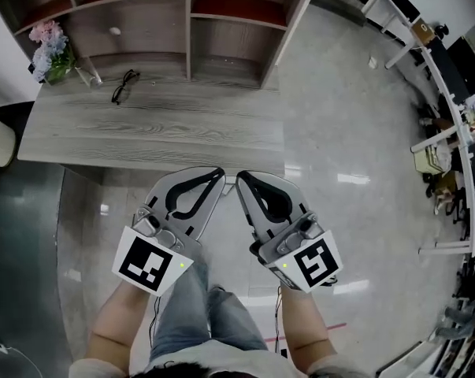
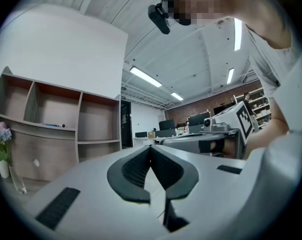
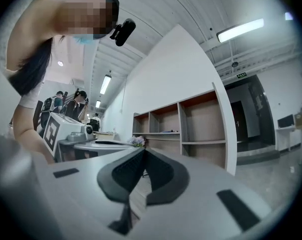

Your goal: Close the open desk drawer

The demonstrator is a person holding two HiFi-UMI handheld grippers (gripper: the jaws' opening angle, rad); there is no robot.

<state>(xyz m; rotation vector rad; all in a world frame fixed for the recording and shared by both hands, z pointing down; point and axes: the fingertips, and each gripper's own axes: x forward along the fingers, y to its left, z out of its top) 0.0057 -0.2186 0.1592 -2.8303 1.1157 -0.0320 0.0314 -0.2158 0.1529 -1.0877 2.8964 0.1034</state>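
Drawer not made out in any view: under the front edge of the bench nothing sticks out, so it is either flush or hidden behind the tools. Left hand-held gripper and right hand-held gripper sit side by side just before that edge, each with jaws together at the tips and nothing held. Looks like the push step. Next move, if the drawer is still out: closed tips on its front, straight push inward.

Desk: long, level top in pale grey wood-grain, standing on a glossy floor; its drawer cannot be made out from above.
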